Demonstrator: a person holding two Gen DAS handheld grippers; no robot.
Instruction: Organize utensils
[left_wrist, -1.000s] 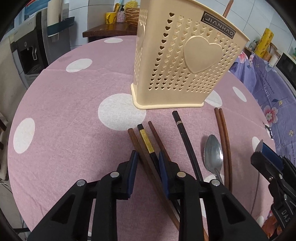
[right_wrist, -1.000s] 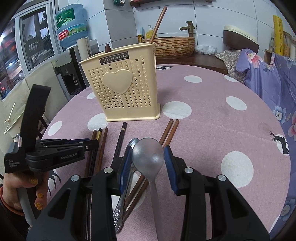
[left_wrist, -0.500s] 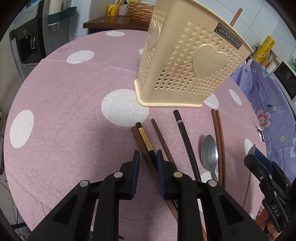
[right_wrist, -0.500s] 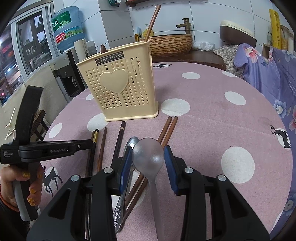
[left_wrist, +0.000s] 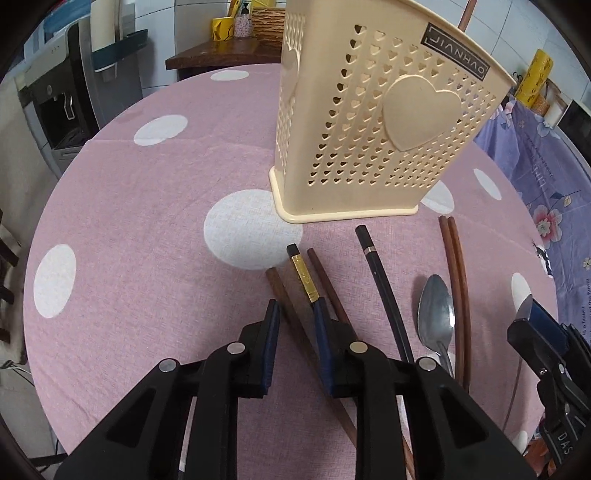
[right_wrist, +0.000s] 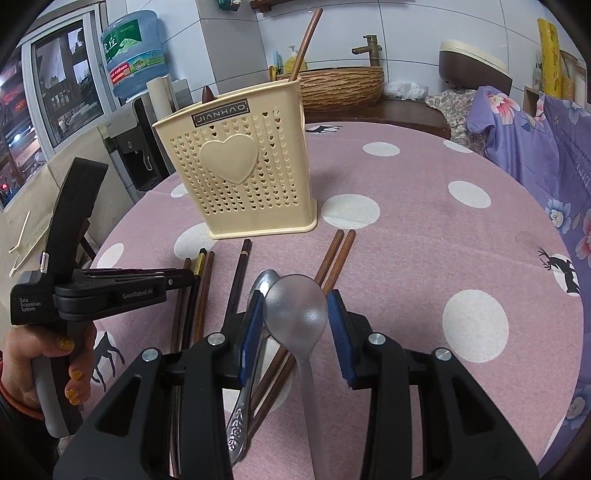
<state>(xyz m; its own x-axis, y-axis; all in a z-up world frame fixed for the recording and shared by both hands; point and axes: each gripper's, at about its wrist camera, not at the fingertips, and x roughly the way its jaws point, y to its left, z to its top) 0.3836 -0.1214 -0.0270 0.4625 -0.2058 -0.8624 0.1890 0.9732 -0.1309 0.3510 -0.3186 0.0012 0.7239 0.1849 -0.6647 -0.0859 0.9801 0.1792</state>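
Only the right wrist view showed the right gripper pinching a grey metal spoon; the left gripper's jaws were opening around a brown wooden chopstick.

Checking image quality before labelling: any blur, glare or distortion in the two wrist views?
Left wrist view: sharp, strong fisheye bending of the holder, dark vignette corners, soft even light. Right wrist view: equally sharp, table edge curved, mild sheen on the held spoon, bright window at left, no motion blur.

Cream heart-perforated holder, pink white-dotted tablecloth
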